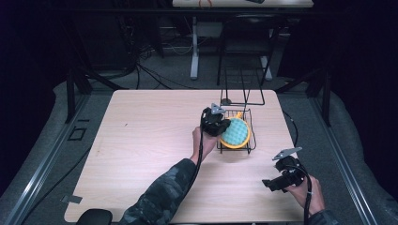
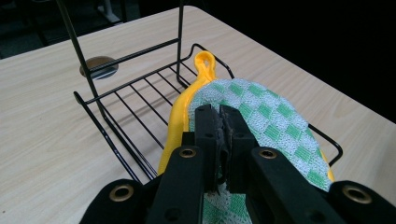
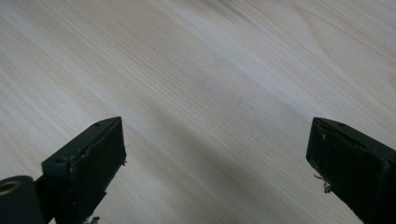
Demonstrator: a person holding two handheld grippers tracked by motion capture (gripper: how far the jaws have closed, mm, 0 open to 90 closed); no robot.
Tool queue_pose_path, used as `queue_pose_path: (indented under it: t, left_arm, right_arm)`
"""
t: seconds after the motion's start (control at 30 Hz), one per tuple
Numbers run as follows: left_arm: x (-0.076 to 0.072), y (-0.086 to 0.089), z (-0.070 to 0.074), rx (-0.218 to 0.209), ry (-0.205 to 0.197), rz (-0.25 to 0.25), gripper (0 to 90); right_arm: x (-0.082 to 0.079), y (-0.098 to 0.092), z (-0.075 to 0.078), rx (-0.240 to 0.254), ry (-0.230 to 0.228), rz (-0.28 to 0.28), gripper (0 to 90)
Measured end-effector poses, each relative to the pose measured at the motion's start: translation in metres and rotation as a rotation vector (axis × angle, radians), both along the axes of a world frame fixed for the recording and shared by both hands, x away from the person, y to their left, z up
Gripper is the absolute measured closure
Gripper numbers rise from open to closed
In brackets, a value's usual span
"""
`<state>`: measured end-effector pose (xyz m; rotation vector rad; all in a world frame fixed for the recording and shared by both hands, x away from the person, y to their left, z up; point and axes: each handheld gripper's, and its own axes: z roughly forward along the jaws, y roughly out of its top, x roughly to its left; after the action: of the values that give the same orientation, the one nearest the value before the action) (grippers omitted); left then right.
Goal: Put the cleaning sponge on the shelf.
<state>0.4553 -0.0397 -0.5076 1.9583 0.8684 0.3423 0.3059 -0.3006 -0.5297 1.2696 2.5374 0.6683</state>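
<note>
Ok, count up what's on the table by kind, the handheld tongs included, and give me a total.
Wire racks: 1
Yellow-edged green checked pot holders: 1
Tongs: 2, left tongs shut on the pot holder, right tongs open over bare table
Total: 4

You have nothing to read here: no words, labels, brands, numbers or signs can be made out on anything in the three views
</note>
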Motion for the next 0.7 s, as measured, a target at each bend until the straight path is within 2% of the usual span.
queue_pose_path:
  t: [0.17,0.2,0.23,0.4,0.7]
  left_arm:
    - [0.005,-0.003,-0.006,-0.007,0.024,0.011,86.7]
    - [0.006,-0.003,-0.007,0.004,0.017,0.014,86.8]
    - [0.006,-0.004,-0.008,-0.009,0.026,0.013,86.7]
    - [0.008,-0.005,-0.011,-0.01,0.034,0.02,86.7]
    - [0.013,-0.012,-0.019,0.001,0.052,0.032,86.8]
  right_arm:
    - [0.0,-0.001,0.001,-0.001,-0.009,0.004,4.1]
    - [0.0,-0.001,0.001,0.0,-0.007,0.003,4.2]
    - [0.0,-0.001,0.001,0.0,-0.007,0.004,4.1]
    - [-0.001,0.0,0.001,0.004,-0.003,0.002,4.2]
    - [-0.001,-0.001,0.002,0.005,-0.004,0.004,4.4]
